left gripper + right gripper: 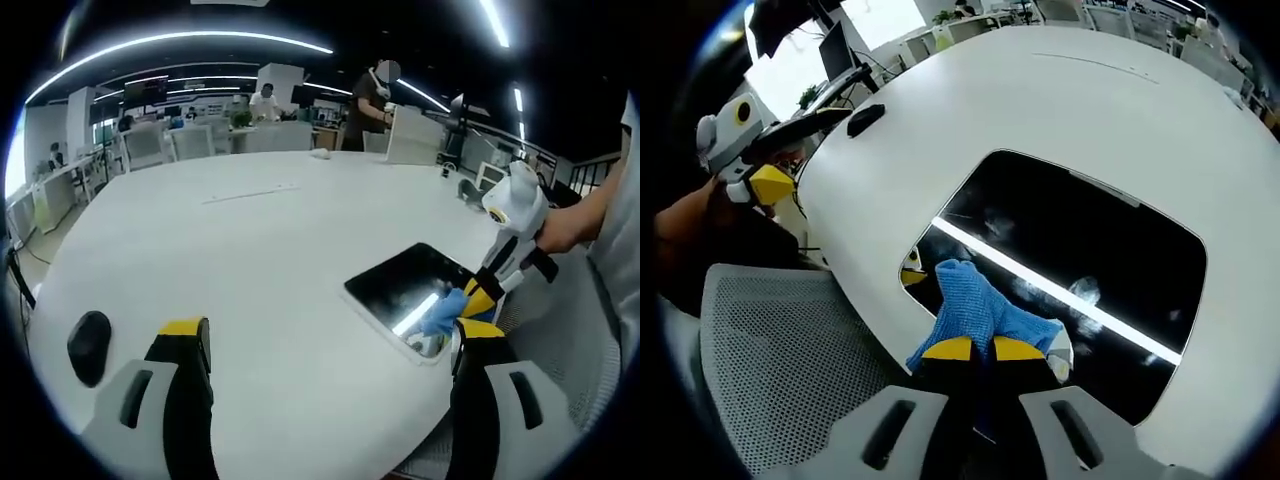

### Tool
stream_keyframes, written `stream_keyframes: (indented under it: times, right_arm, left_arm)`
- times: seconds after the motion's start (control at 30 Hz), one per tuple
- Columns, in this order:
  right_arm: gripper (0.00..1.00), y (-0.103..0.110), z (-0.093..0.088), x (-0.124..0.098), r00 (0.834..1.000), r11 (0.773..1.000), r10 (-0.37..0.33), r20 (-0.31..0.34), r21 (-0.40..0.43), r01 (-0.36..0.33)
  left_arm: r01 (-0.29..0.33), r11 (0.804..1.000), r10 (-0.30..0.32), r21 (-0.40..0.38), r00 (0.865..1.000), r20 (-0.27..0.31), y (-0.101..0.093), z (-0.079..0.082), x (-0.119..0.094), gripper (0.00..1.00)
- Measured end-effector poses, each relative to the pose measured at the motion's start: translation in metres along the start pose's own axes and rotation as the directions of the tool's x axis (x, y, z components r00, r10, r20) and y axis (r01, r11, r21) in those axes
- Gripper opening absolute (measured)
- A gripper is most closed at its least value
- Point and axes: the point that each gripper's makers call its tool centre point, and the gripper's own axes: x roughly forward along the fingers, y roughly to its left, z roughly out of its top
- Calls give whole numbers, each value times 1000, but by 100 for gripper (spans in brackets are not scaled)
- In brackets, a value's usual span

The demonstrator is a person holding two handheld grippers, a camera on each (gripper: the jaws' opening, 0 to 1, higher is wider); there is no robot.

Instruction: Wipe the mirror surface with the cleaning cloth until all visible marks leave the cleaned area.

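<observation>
I am pinching the blue cleaning cloth in my right hand-held gripper, its yellow-tipped jaws closed together on the bunched fabric and pressing it onto the near edge of the mirror. The cloth is soft and light, folding under the jaws, so I am judging that a firm grip near its bunched middle suits it best. The mirror is lying flat on the white surface, close to its edge, dark, glossy and probably fragile; pale smudges are showing beside the reflected light strip. My left hand-held gripper is hanging over the surface with its jaws wide apart, holding nothing.
</observation>
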Motion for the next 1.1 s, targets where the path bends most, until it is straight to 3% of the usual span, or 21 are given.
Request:
stream_keyframes:
  times: [0.5,1.1]
  right_arm:
    - [0,-11,13,4,999,999,-36,-7,-3,36]
    - [0,-36,50,13,998,998,-68,12,-18,68]
  left_arm:
    - [11,1000,-11,3,1000,-11,0,-2,4,99]
    - [6,1000,-6,-15,1000,7,-2,-2,2,99]
